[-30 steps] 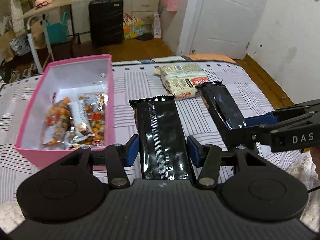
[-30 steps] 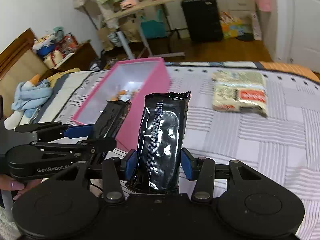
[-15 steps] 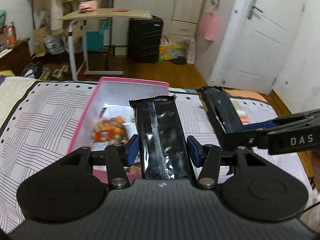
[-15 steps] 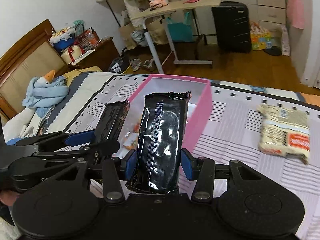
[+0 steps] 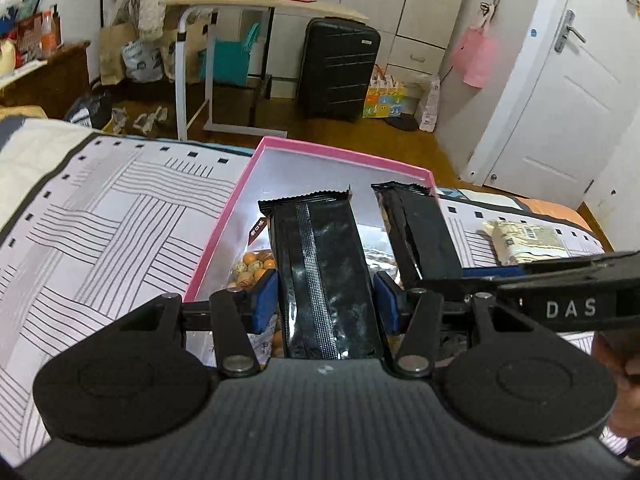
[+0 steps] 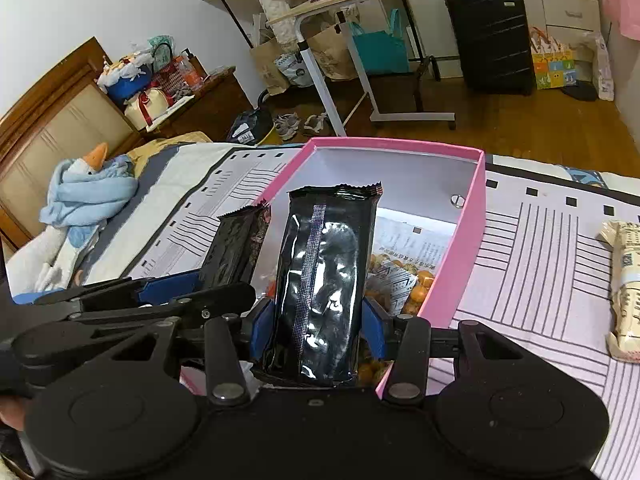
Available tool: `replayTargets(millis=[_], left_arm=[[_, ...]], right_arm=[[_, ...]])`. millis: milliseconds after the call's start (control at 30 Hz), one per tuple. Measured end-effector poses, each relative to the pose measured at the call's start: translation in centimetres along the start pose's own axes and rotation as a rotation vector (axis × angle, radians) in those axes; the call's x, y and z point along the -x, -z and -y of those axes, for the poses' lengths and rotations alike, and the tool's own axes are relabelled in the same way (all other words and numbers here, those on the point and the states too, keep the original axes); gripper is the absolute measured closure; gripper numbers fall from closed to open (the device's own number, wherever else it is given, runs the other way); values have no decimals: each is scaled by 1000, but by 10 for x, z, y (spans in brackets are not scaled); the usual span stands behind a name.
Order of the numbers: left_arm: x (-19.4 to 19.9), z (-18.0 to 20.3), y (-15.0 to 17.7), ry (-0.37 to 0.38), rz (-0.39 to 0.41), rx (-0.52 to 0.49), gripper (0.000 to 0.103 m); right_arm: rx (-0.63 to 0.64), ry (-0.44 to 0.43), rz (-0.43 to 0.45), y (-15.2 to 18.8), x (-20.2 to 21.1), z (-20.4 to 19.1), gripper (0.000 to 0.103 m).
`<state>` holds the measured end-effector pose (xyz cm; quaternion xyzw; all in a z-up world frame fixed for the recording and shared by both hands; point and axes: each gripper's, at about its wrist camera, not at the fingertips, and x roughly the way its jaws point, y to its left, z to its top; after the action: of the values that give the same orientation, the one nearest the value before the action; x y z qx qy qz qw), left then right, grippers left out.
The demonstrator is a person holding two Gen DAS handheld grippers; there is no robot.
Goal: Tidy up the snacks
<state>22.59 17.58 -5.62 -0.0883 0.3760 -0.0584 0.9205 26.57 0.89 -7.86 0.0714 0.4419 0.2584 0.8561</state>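
My left gripper (image 5: pixel 326 296) is shut on a black snack packet (image 5: pixel 324 276), held lengthwise over the pink box (image 5: pixel 224 240). My right gripper (image 6: pixel 318 322) is shut on a second black snack packet (image 6: pixel 324 280), also above the pink box (image 6: pixel 468 248). Each view shows the other gripper alongside, with its packet (image 5: pixel 420 236) (image 6: pixel 236 248). Clear bags of orange and white snacks (image 6: pixel 412 280) lie in the box's near end. A beige snack pack (image 5: pixel 528 240) (image 6: pixel 626 288) rests on the bed to the right of the box.
The box sits on a white bedspread with black line patterns (image 5: pixel 100 232). A blue and white plush toy (image 6: pixel 80 208) lies at the bed's left. Beyond the bed are a rolling side table (image 5: pixel 240 4), a black suitcase (image 5: pixel 336 68) and a white door (image 5: pixel 560 100).
Both grippers, still holding their packets, have swung left from over the bedspread to above the pink box, and dropped a little. The beige pack has slid to the right in both views.
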Motion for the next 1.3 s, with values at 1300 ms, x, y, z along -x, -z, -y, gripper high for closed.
replayTargets(millis=[1300], left_arm=[[73, 142, -26, 235, -33, -138, 40]], right_arm=[[3, 201, 251, 7, 226, 96, 33]])
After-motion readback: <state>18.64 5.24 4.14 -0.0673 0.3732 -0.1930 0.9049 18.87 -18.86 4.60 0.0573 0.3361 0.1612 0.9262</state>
